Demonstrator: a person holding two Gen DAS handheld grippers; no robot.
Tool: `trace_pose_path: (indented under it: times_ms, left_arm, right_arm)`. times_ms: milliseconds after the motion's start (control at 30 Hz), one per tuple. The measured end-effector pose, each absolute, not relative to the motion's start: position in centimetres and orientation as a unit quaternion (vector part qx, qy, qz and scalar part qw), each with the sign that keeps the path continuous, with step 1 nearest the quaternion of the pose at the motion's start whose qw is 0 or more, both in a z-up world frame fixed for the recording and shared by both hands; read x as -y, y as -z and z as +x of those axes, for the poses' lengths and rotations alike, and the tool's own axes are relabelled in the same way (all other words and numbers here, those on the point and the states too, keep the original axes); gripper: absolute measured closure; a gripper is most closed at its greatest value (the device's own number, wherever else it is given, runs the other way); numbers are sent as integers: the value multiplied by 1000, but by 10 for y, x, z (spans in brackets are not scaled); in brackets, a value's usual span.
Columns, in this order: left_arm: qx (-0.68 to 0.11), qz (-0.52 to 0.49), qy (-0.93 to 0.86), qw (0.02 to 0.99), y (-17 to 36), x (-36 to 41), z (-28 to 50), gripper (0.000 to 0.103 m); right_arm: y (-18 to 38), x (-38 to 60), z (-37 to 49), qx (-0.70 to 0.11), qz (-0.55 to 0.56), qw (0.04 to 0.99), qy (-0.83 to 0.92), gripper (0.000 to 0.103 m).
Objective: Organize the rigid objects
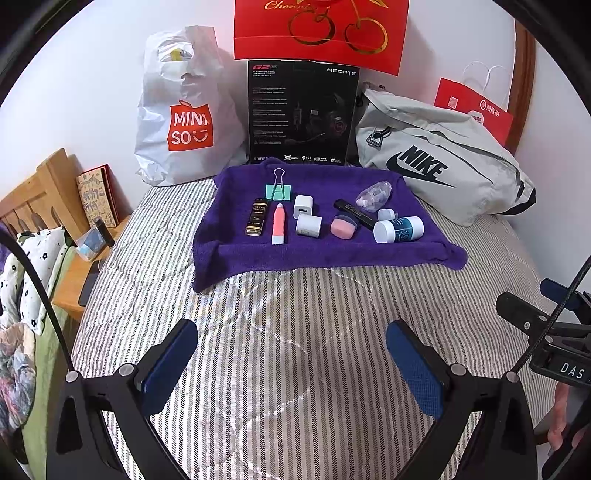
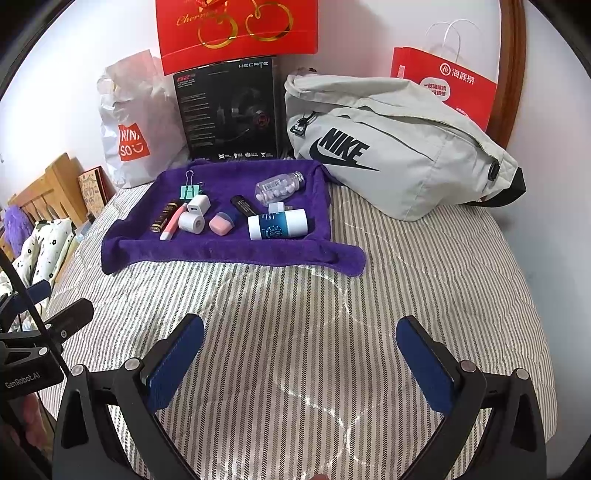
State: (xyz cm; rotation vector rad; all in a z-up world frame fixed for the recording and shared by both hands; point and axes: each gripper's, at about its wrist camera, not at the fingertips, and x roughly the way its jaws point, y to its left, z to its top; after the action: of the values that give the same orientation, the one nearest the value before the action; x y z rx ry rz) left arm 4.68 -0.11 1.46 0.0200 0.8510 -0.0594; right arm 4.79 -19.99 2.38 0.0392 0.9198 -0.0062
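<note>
- Striped grey-and-white quilt covers the bed in front of me, running back to a white wall.
- Against that wall, from my left to my right: a white Miniso bag, a black headset box with a red cherry gift box on top of it, a grey Nike bag, and a red paper bag behind the Nike bag.
- A purple towel lies flat on the quilt just ahead of the box, and all the small items sit on it.
- On my right side of the towel, a white and teal bottle lies on its side; behind it is a clear pill bottle, also on its side, and a black stick between them.
- Near the middle sit a pink eraser, a white charger cube and a white cylinder just in front of the cube.
- On my left side lie a pink pen, a black and gold tube beside it, and a green binder clip behind them.
- My left tongs hover over bare quilt, well short of the towel, jaws spread wide and gripping nothing.
- My right tongs are likewise wide apart and empty, over the quilt.
</note>
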Motion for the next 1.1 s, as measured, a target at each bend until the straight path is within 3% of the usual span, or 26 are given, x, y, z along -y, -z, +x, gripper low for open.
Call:
trace_pose_path:
  times_ms: [1100]
  left_arm:
    - [-409, 5, 28, 912, -21, -5, 47, 0]
  right_arm:
    - [-27, 199, 49, -444, 17, 896, 3, 1]
